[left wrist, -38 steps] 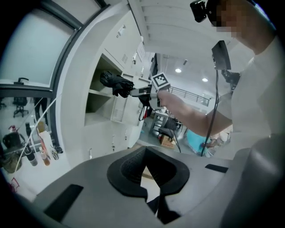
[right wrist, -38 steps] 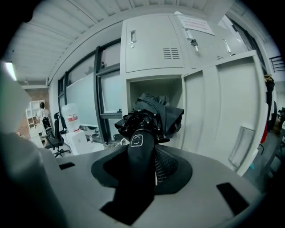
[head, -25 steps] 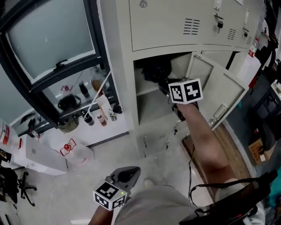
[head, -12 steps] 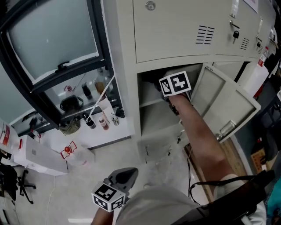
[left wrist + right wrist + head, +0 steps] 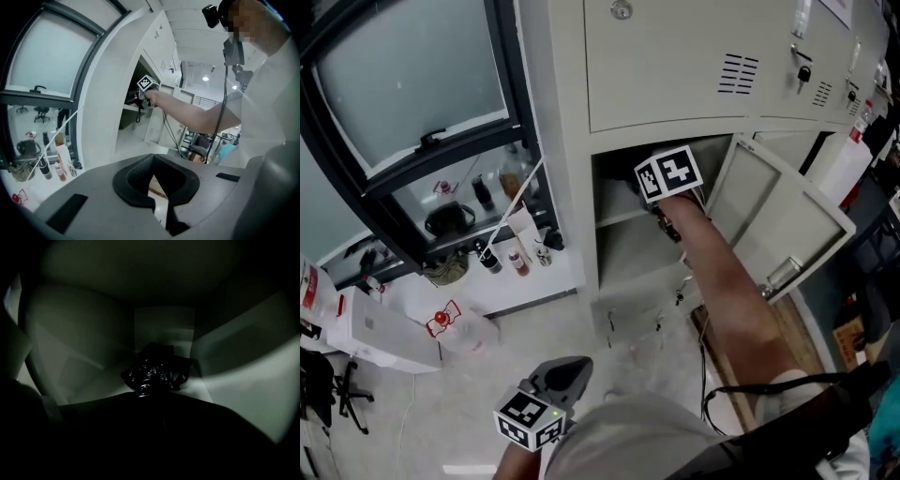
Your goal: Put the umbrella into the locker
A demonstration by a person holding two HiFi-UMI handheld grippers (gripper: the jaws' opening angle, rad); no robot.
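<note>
The black folded umbrella [image 5: 157, 369] lies deep in the locker's dark upper compartment, straight ahead of my right gripper [image 5: 150, 397]. That gripper's jaws are black shapes in the gloom, and they seem shut on the umbrella's near end. From the head view only the right gripper's marker cube [image 5: 668, 173] and the forearm show at the locker opening [image 5: 623, 187]; the jaws and the umbrella are hidden inside. My left gripper [image 5: 567, 367] hangs low by the person's body, shut and empty, with its pads [image 5: 140, 187] meeting at the tip.
The beige locker bank [image 5: 675, 66] has its lower door [image 5: 773, 211] swung open to the right. A shelf [image 5: 619, 217] splits the open compartment. Left of the locker is a window sill with bottles [image 5: 517, 253] and a white bag [image 5: 450, 323] on the floor.
The right arm has pushed further into the locker, so the marker cube now sits at the opening. The left gripper has barely shifted.
</note>
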